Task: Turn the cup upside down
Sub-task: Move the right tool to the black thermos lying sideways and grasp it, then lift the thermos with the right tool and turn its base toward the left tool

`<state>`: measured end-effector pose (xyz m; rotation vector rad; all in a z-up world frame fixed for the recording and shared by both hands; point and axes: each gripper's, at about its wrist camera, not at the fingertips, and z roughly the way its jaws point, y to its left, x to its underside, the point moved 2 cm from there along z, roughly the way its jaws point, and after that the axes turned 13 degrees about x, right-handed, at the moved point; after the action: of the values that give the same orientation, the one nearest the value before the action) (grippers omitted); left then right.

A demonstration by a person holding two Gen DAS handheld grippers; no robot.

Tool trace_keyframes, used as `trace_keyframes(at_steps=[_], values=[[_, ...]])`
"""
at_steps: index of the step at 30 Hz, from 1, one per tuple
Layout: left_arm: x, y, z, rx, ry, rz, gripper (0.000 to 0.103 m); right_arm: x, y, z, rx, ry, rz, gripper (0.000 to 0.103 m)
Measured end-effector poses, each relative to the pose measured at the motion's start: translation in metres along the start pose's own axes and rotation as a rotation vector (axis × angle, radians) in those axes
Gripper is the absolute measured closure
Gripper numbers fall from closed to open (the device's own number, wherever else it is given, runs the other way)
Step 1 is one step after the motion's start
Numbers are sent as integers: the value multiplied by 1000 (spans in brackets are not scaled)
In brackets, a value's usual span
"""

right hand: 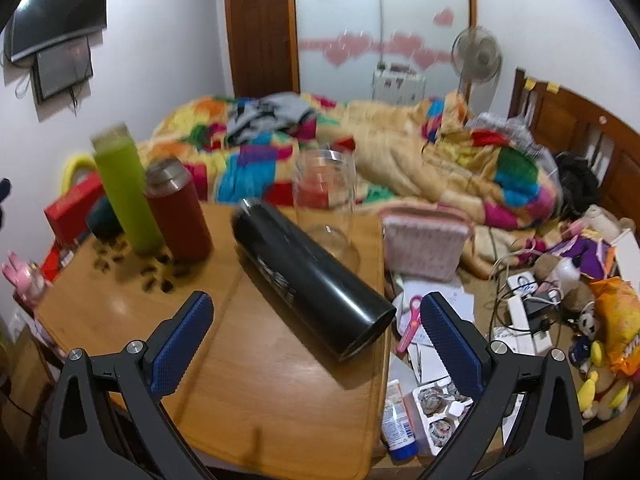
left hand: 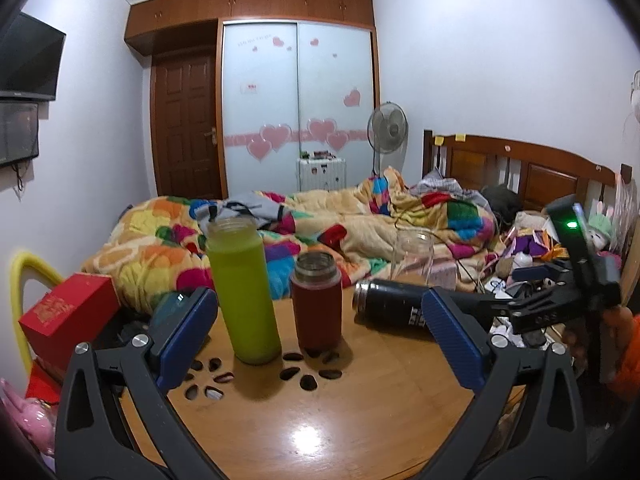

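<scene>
A black cup (right hand: 312, 276) lies on its side on the wooden table (right hand: 256, 392), mouth pointing to the far left; it also shows in the left wrist view (left hand: 394, 308). A green cup (left hand: 244, 290) and a red cup (left hand: 317, 300) stand upright, mouths up, left of it. A clear glass cup (right hand: 326, 208) stands behind the black one. My right gripper (right hand: 316, 336) is open, its fingers on either side of the black cup's base end, apart from it. My left gripper (left hand: 318, 338) is open and empty, near the green and red cups.
The table's right edge (right hand: 384, 320) drops to clutter: a pink pouch (right hand: 426, 240), pink scissors (right hand: 412, 322), cables and packets. A red box (left hand: 68, 320) sits at the table's left. A bed with a colourful quilt (left hand: 320, 224) lies behind.
</scene>
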<state>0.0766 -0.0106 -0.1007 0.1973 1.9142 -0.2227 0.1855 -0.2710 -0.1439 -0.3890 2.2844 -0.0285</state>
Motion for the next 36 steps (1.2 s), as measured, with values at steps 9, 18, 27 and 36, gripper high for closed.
trace_keyframes(at_steps=[9, 18, 27, 36], values=[[27, 4, 25, 13, 33, 4, 0, 9, -3, 70, -95, 144, -41, 0], [41, 4, 40, 22, 65, 26, 0, 7, 8, 76, -178, 134, -112, 28], [48, 3, 44, 27, 79, 13, 0, 28, 40, 77, -210, 166, -202, 42], [63, -5, 49, 46, 90, 62, 0, 35, 44, 40, -153, 119, -88, 42]])
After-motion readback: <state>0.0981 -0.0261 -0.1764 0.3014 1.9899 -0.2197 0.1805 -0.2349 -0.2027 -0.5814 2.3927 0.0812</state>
